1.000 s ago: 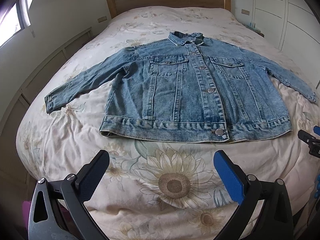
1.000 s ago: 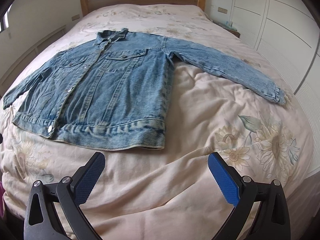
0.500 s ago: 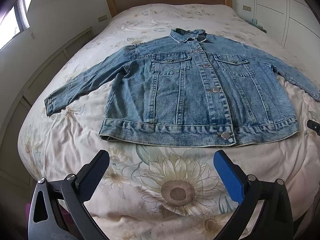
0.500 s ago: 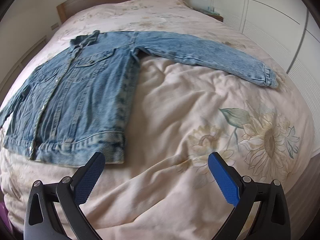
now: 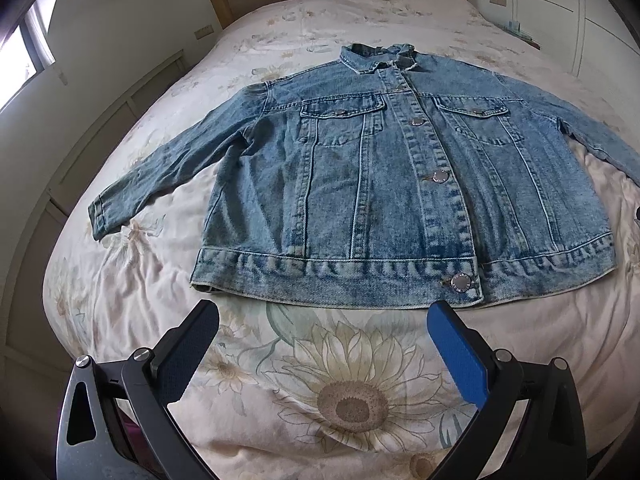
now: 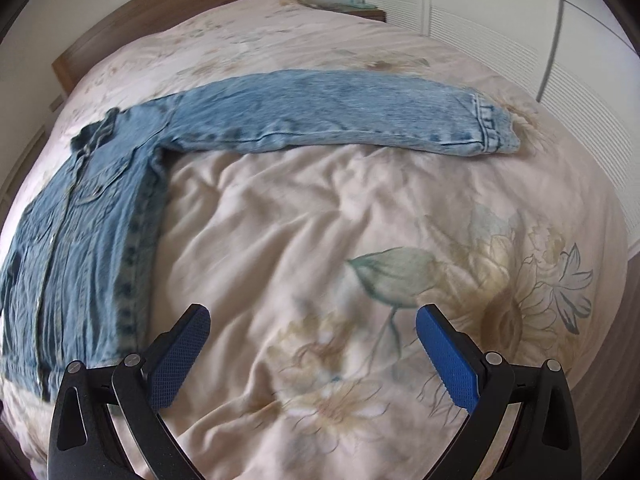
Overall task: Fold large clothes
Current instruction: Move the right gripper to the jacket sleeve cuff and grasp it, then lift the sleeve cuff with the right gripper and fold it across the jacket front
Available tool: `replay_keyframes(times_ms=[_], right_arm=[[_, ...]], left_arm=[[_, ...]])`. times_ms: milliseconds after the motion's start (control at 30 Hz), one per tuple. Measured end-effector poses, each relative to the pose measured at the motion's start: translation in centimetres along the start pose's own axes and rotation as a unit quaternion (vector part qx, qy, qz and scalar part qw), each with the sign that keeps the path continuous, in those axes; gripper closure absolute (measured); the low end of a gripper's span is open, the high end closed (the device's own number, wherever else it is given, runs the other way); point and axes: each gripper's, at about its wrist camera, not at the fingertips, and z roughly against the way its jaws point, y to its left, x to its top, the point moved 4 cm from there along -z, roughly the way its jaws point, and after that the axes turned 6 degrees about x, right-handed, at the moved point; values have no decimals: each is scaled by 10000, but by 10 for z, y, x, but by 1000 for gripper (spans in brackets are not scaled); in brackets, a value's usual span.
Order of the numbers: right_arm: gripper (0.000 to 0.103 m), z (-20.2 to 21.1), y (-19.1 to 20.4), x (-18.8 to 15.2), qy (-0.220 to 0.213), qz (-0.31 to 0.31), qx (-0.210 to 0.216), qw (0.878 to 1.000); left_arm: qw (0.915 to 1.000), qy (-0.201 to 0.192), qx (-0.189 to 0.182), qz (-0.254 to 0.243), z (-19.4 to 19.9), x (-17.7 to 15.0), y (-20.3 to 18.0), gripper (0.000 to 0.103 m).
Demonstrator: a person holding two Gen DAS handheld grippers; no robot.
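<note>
Denim jacket (image 5: pixel 400 184) spread flat, front up, on a floral bedspread (image 5: pixel 360 380)
Left wrist view: the left gripper (image 5: pixel 320 340) hovers just short of the jacket's hem, jaws spread wide, empty. Right wrist view: the right gripper (image 6: pixel 312 344) hangs over bare bedspread, jaws released, the outstretched sleeve (image 6: pixel 340 112) lying well ahead, body at left
</note>
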Motion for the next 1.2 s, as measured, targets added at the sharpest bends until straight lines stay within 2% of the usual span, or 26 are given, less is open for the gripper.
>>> replay_keyframes(times_ms=[200, 433, 800, 867, 900, 933, 1000, 1100, 1200], right_arm=[[0, -12, -39, 19, -55, -682, 28, 9977], [0, -26, -86, 38, -171, -1513, 189, 9882], [1, -55, -138, 83, -564, -2605, 762, 9608], [8, -58, -144, 93, -692, -2751, 829, 9553], [14, -59, -147, 96, -756, -2812, 858, 9528], [28, -59, -151, 100, -830, -2897, 910, 9492], [45, -61, -160, 107, -931, -3128, 986, 9401], [60, -65, -173, 115, -1038, -3480, 1167, 9244], [84, -65, -173, 128, -1075, -3441, 1214, 9248]], left_arm=[[9999, 169, -34, -13, -11, 5, -7, 1], [9994, 324, -58, -90, -23, 7, -15, 1], [9985, 487, -3, -235, -36, 16, -25, 1], [9983, 524, 3, -256, -38, 17, -25, 1], [9982, 531, 6, -260, -39, 17, -26, 1], [9982, 534, 10, -264, -39, 18, -26, 1], [9983, 527, 10, -261, -40, 20, -26, 1], [9983, 525, -4, -242, -42, 23, -25, 1], [9985, 520, -71, -178, -43, 23, -22, 1]])
